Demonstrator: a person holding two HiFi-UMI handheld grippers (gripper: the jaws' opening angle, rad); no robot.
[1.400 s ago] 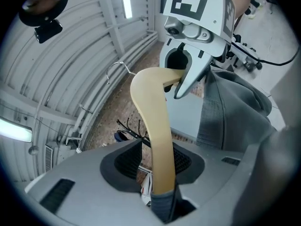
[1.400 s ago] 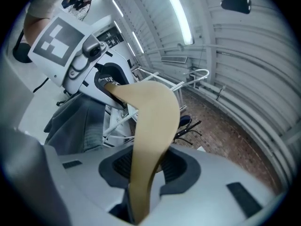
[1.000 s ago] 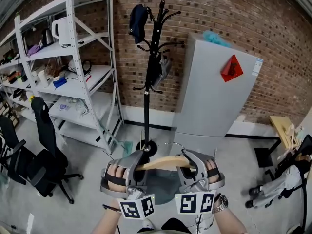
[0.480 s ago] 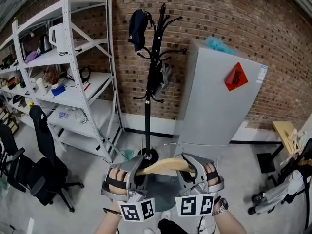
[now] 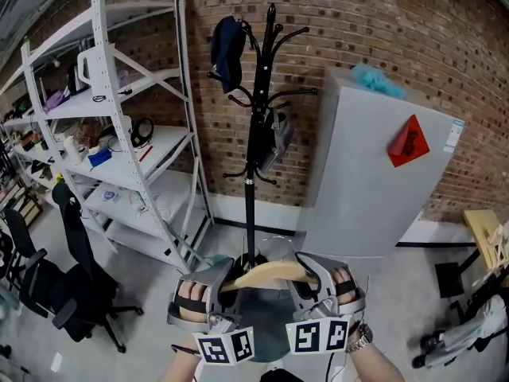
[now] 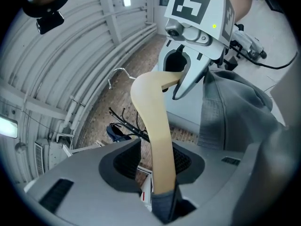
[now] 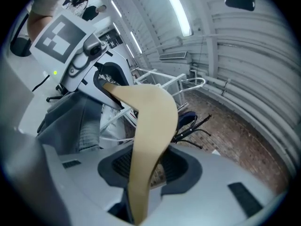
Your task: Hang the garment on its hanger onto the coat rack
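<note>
Red-brown brick wall (image 5: 382,22) runs right across the back, pale grey floor (image 5: 155,281) below it. On the left, a white metal shelving rack (image 5: 119,146), shelves cluttered with small gear, and black office chairs (image 5: 79,281) just in front. Right of centre stands a tall grey cabinet (image 5: 374,189), red triangular sticker (image 5: 408,142) on its face, turquoise fluff (image 5: 378,78) on top. Overhead, a long fluorescent tube (image 7: 176,8) glows on the ribbed ceiling (image 7: 244,55).

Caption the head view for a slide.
Left tongs and right tongs hold a hanger with grey garment, facing the coat rack.
</note>
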